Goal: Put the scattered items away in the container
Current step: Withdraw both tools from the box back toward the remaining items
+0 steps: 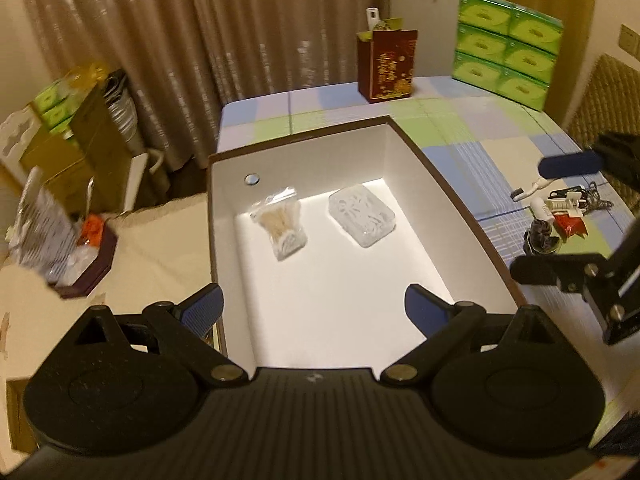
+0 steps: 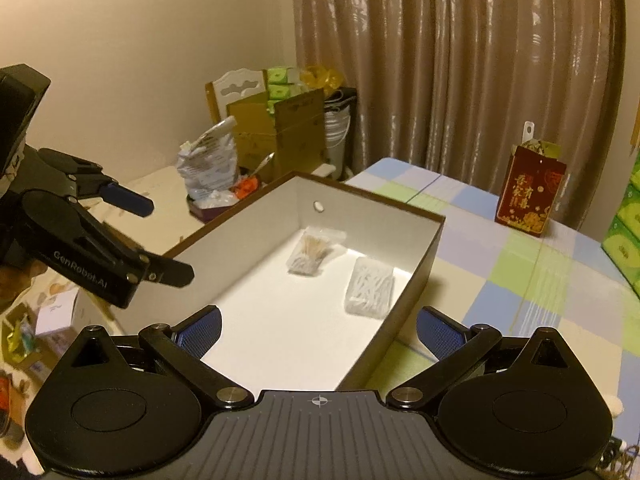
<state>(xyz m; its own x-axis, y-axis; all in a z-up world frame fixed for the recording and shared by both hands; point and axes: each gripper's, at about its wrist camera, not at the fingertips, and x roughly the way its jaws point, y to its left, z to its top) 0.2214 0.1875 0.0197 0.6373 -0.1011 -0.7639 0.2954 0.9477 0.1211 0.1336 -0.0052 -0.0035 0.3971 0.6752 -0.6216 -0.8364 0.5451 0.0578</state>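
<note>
Both hand-held grippers, left (image 1: 314,306) and right (image 2: 318,328), spread wide over long box (image 1: 460,196) (lengthwise away).

Warm, dim indoor light gives both views a yellow-brown cast. The white inner floor of the brown-rimmed cardboard box (image 1: 320,288) is the brightest area, nearly blown out, with its wall toward 9 o'clock in soft shadow. The glossy beige pleated curtain (image 2: 460,60) carries streaky highlights. Fisheye bending curves straight edges, and the corners go black. Clutter at 9 o'clock in the left wrist view is smeared with blur.
</note>
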